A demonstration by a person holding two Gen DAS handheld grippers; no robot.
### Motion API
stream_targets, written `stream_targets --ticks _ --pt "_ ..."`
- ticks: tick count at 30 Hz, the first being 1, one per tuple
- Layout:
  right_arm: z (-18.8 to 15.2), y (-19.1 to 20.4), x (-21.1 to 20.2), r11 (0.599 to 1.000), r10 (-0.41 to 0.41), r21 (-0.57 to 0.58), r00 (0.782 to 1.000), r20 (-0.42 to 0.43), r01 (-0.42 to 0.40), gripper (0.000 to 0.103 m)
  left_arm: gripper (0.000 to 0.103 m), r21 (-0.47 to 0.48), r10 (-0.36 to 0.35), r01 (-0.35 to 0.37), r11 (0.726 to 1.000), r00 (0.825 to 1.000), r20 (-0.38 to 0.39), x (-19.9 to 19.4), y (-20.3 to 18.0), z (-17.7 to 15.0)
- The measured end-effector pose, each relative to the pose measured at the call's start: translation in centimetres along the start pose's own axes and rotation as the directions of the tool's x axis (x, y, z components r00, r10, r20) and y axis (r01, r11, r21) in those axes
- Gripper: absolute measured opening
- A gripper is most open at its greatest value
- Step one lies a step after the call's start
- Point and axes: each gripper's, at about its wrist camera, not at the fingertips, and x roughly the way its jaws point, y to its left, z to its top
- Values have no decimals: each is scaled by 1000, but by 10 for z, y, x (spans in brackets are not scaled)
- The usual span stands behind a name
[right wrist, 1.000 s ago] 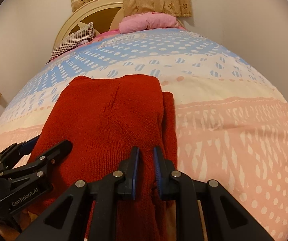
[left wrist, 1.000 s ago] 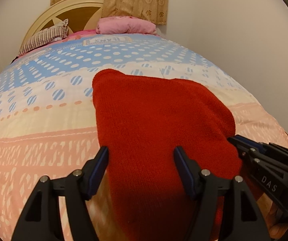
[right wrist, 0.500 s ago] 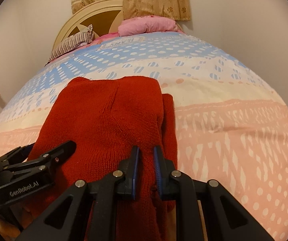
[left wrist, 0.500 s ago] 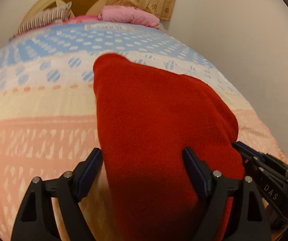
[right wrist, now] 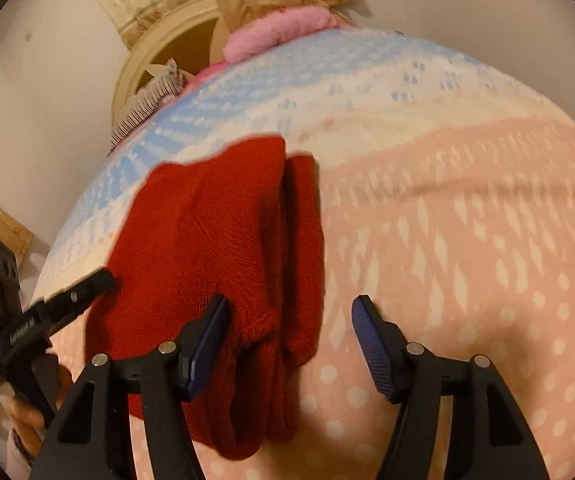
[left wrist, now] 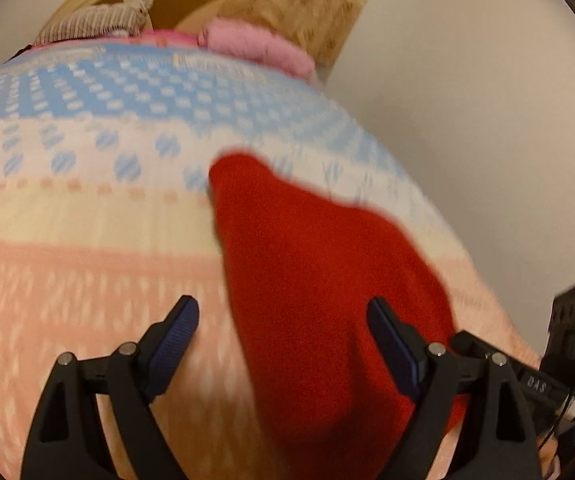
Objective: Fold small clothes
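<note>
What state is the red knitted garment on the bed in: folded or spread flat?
Folded. The red knitted garment lies on the bedspread as a narrow bundle, with one layer doubled over another along its right edge.

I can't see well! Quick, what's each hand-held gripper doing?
Left hand-held gripper: open, holding nothing.
Right hand-held gripper: jaws just opened, red sweater released.

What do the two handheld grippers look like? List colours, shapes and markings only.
Both are matte black plastic. The left gripper and right gripper each have two angular fingers with triangular cut-outs, silver pivot screws and dark blue ribbed pads. The right gripper's side reads "DAS"; white lettering on the left gripper's side is too blurred to read.
</note>
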Motion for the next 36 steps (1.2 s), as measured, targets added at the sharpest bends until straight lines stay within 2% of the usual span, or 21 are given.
stream_targets --ticks 3,5,8,10,12,14,16,25,28,30,32,33,36 --pt "19 -2 -12 999 44 27 996 72 -46 64 89 -38 -25 24 999 1000 -7 16 5 17" --pt "32 -5 -4 995 75 55 996 57 -78 64 89 -89 -50 47 995 998 -29 31 12 22" --pt "49 -5 16 995 74 69 996 51 -77 64 89 -185 -118 105 977 991 -62 53 23 19" --pt "56 -4 30 993 90 79 995 42 -93 64 89 -202 -114 90 975 988 -108 67 25 10" --pt "62 0 44 995 78 55 997 22 -80 64 89 -128 -92 81 988 992 -87 69 18 3" --pt "60 -1 65 999 23 25 1000 -2 -23 64 89 -71 -69 62 996 993 -101 70 10 2" --pt "53 -6 77 999 38 18 999 7 -38 66 92 -4 -47 47 999 993 -109 72 1 -1" --pt "52 -10 76 997 76 13 997 25 -77 66 94 6 -57 58 998 992 -109 73 2 1" --pt "53 -7 78 997 77 -1 997 14 -77 66 93 -4 -82 82 997 991 -105 76 6 4" --pt "54 -4 81 997 74 -12 997 7 -74 65 82 -9 -97 96 995 990 -101 76 8 3" --pt "54 2 83 995 92 -44 996 -6 -93 53 72 -13 -104 103 995 990 -96 76 7 3" --pt "53 5 83 993 103 -58 995 -9 -103 46 69 -16 -108 107 994 990 -93 76 8 4" --pt "50 11 81 991 89 -99 996 9 -88 45 68 -23 -111 109 994 990 -91 76 8 3"
